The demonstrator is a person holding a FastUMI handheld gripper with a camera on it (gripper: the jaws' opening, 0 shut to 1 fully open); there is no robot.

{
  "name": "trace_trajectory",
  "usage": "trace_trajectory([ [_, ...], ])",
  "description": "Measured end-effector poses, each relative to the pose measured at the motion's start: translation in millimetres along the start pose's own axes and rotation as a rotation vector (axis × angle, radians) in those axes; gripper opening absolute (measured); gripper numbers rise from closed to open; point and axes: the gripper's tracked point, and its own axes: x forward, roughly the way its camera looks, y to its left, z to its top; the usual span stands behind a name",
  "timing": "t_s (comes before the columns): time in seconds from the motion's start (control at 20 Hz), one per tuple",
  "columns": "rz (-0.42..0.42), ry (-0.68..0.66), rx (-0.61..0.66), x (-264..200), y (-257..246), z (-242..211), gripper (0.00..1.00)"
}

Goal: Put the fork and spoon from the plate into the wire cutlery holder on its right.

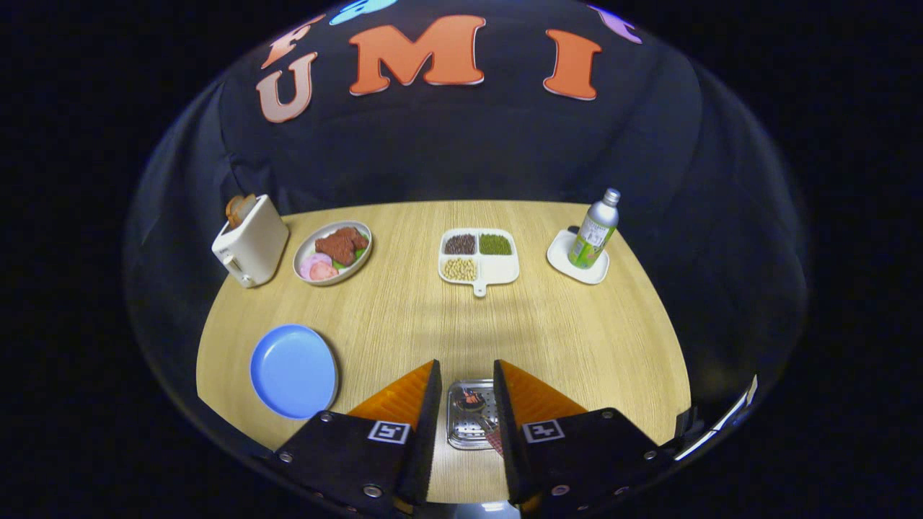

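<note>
Counter [433, 317] w/ blue plate [293, 370] at 9 o'clock of the fingers, nothing on it. Steel tray [470, 414] sits between the fingers, something small and reddish on it, prob. the cutlery; can't tell fork from spoon. Wire holder not spotted. Gripper [467, 378] fingers wide apart, holding nothing. Judgement: drop straight down, centre over one handle, close slow.

One gripper [466, 375], two fingers set apart, nothing clamped. One toaster [251, 241] at 10 o'clock, one bread slice [239, 208] in it. One blue plate [293, 370] at 8 o'clock. One food plate [332, 252]. One divided tray [478, 257], three filled sections, 12 o'clock. One bottle [594, 230] on one saucer [577, 259], 2 o'clock. One metal tray [472, 415] between fingers. One table [404, 317].
</note>
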Motion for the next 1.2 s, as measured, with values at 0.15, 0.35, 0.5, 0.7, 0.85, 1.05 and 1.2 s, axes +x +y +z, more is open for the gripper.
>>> trace_trajectory([
  [0.15, -0.013, -0.150, 0.036, -21, -1, 35, 0.63],
  [0.35, -0.019, -0.353, 0.072, -61, -3, 85, 0.75],
  [0.5, -0.036, -0.464, 0.101, -88, -2, 108, 0.81],
  [0.7, -0.096, -0.549, 0.084, -112, -3, 124, 0.87],
  [0.85, -0.117, -0.571, 0.110, -124, 5, 128, 0.93],
  [1.05, -0.133, -0.594, 0.132, -135, 12, 135, 0.97],
  [1.2, -0.115, -0.622, 0.102, -143, 19, 145, 0.97],
])
